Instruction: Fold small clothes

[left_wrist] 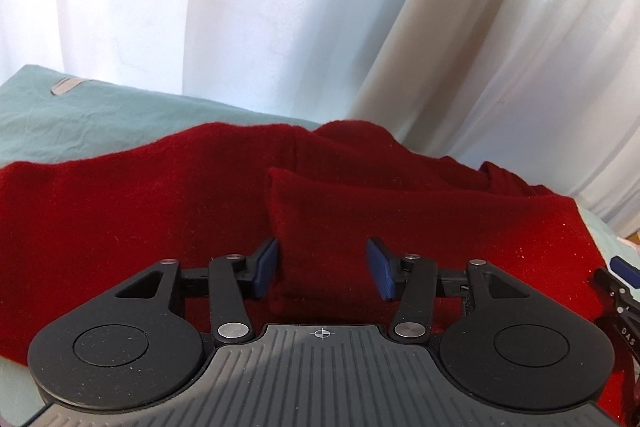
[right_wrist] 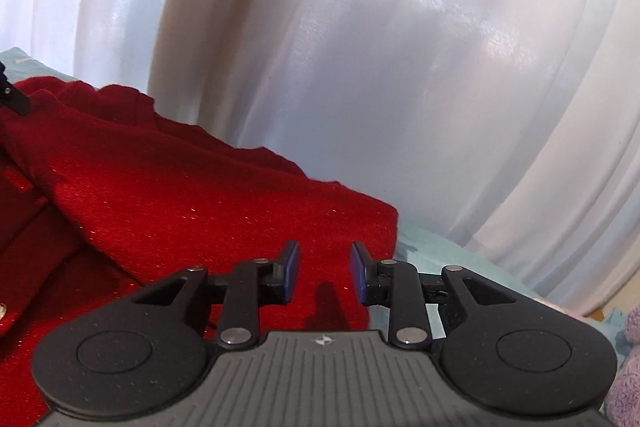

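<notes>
A dark red knit garment (left_wrist: pixel 120 211) lies spread on a pale green sheet (left_wrist: pixel 60 115). A folded flap of it (left_wrist: pixel 360 211) lies on top, toward the right. My left gripper (left_wrist: pixel 323 269) is open, low over the garment, its blue pads on either side of the flap's near end. In the right wrist view the same red garment (right_wrist: pixel 192 203) fills the lower left, with its right edge near the middle. My right gripper (right_wrist: pixel 325 277) is open and empty just above the garment's near right corner. Its tip also shows at the left wrist view's right edge (left_wrist: pixel 616 279).
White curtains (left_wrist: pixel 320 7) hang close behind the bed, also filling the right wrist view (right_wrist: pixel 400 67). The green sheet shows bare to the right of the garment (right_wrist: pixel 432 251). A fuzzy lilac object (right_wrist: pixel 628 367) sits at the far right edge.
</notes>
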{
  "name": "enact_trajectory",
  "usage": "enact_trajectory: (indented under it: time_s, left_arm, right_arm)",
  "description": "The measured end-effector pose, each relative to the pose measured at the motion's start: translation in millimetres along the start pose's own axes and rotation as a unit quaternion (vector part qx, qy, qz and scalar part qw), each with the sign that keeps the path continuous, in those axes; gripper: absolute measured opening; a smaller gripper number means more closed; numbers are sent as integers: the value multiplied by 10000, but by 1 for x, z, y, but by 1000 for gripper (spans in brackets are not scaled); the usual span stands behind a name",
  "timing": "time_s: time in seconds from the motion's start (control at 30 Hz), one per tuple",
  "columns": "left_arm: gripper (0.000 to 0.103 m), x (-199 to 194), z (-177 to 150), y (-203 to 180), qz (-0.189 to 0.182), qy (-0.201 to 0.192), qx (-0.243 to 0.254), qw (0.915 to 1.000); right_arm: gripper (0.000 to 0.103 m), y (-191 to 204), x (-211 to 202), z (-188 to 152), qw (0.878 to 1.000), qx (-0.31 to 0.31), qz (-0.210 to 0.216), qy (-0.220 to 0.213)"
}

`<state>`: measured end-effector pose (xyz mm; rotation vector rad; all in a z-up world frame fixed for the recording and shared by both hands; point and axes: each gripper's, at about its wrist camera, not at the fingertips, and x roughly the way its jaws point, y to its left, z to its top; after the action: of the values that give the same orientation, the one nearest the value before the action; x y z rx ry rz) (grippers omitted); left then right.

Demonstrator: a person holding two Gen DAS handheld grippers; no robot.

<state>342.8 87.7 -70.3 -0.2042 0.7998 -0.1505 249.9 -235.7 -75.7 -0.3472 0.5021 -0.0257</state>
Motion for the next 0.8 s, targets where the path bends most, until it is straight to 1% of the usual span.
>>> enact_trajectory:
  time_s: [0.03, 0.1, 0.17, 0.23, 0.4, 0.57, 0.63, 0.8]
  left_arm:
    - [52, 5, -2, 0, 64, 77, 10, 9999]
    - [51, 15, -6, -1, 324, 195, 64, 9993]
    - [53, 17, -9, -2, 417, 90, 221, 9988]
    - [53, 16, -10, -2, 474, 74, 249, 9985]
    - [54, 15, -11, 2, 469, 98, 113, 9988]
    - [57, 15, -11, 1, 561, 123, 144, 9982]
    - [61, 16, -11, 1, 596, 134, 166, 9980]
    - [65, 10, -12, 10, 600, 135, -7, 9981]
  right_arm:
    - [27, 4, 1, 0, 10000, -55, 68, 27]
    - [27, 13, 8, -2, 9997, -121, 146, 174]
    - [27, 17, 20, -7, 9987, -109, 153, 476]
    - [27, 17, 23, -11, 9992, -104, 118, 372]
    - [28, 19, 22, -11, 9991, -203, 86, 358]
    - [29, 20, 22, -11, 9991, -204, 33, 362]
    - [30, 20, 21, -11, 9992, -167, 6, 365]
    - [30, 22, 21, -11, 9988, -271, -37, 395]
